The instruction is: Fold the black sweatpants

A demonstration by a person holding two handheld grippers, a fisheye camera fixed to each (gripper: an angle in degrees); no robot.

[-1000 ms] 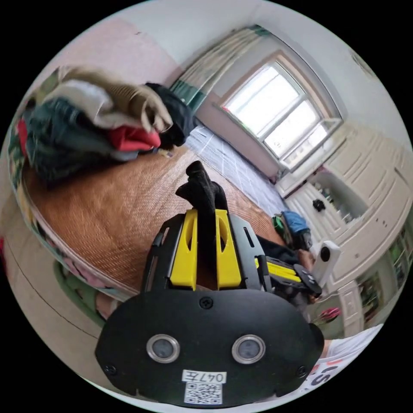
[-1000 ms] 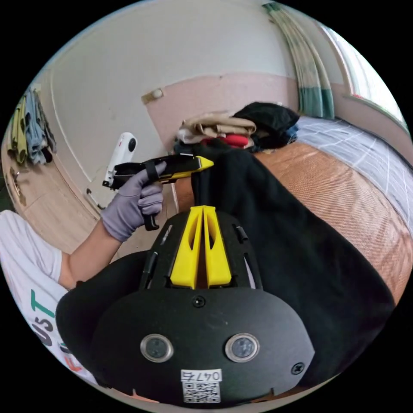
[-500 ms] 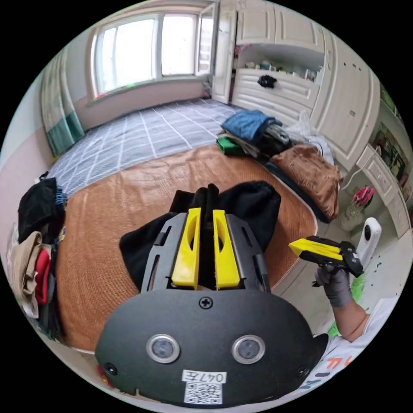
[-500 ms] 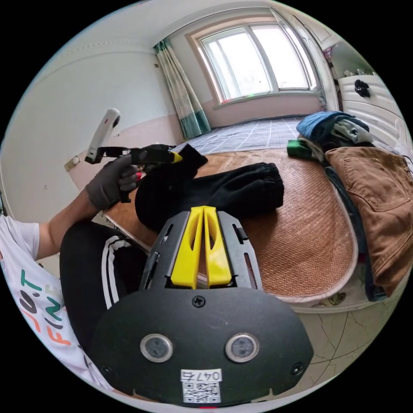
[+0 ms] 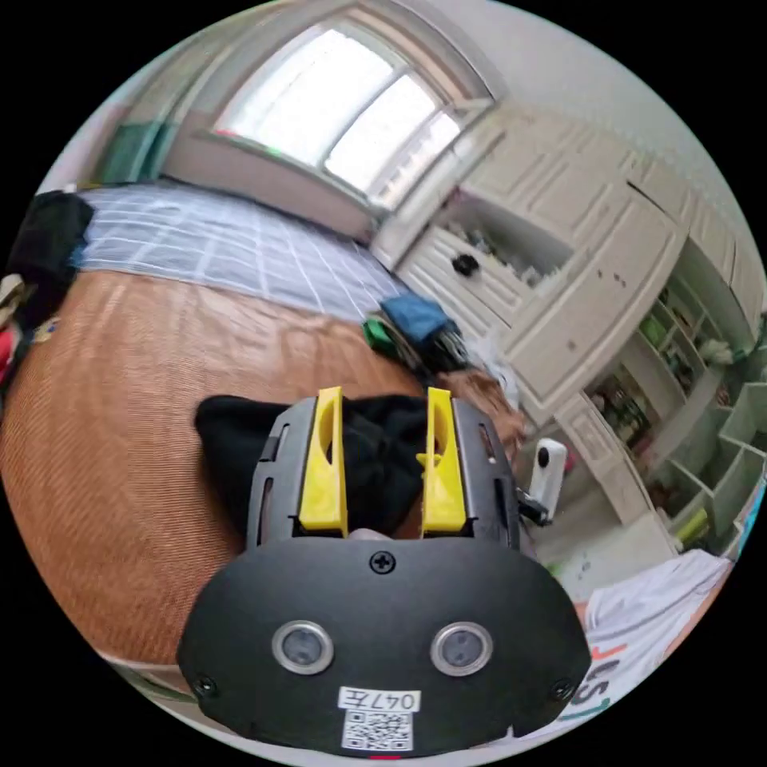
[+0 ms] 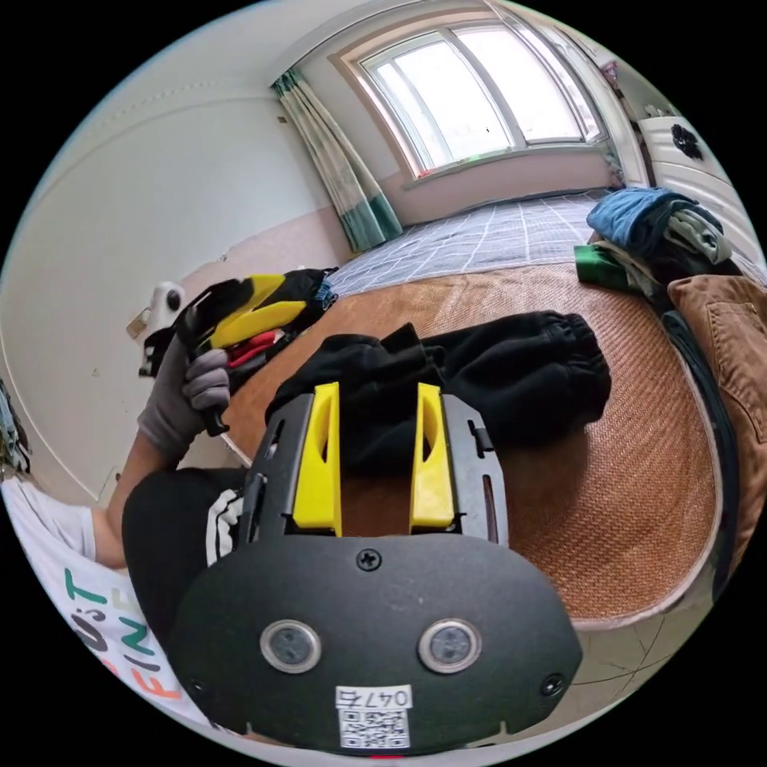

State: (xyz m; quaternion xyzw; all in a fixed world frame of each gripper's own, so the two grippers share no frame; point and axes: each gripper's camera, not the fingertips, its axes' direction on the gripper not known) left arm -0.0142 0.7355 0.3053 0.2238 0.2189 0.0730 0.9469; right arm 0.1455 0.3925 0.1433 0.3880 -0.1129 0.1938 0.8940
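Note:
The black sweatpants [image 6: 511, 371] lie in a folded bundle on the brown woven mat [image 6: 639, 495], cuffed end toward the right. My right gripper [image 6: 375, 393] hovers just in front of the bundle, its yellow jaws wide apart and empty. A gloved hand holds my left gripper [image 6: 280, 302] off the bundle's left end, jaws parted and off the cloth. In the left gripper view the left gripper [image 5: 380, 397] stands open over the sweatpants [image 5: 232, 431], nothing pinched between its jaws.
A brown jacket [image 6: 731, 335] and a stack of blue and green clothes [image 6: 639, 232] sit on the mat's right side. Another clothes pile [image 5: 32, 256] lies at the left. A grey checked sheet [image 6: 495, 236] runs to the window. White cupboards [image 5: 591, 296] stand beyond the bed.
Both grippers have opened. The left one has let go of the black sweatpants, which now rest on the mat. Both cameras have swung round.

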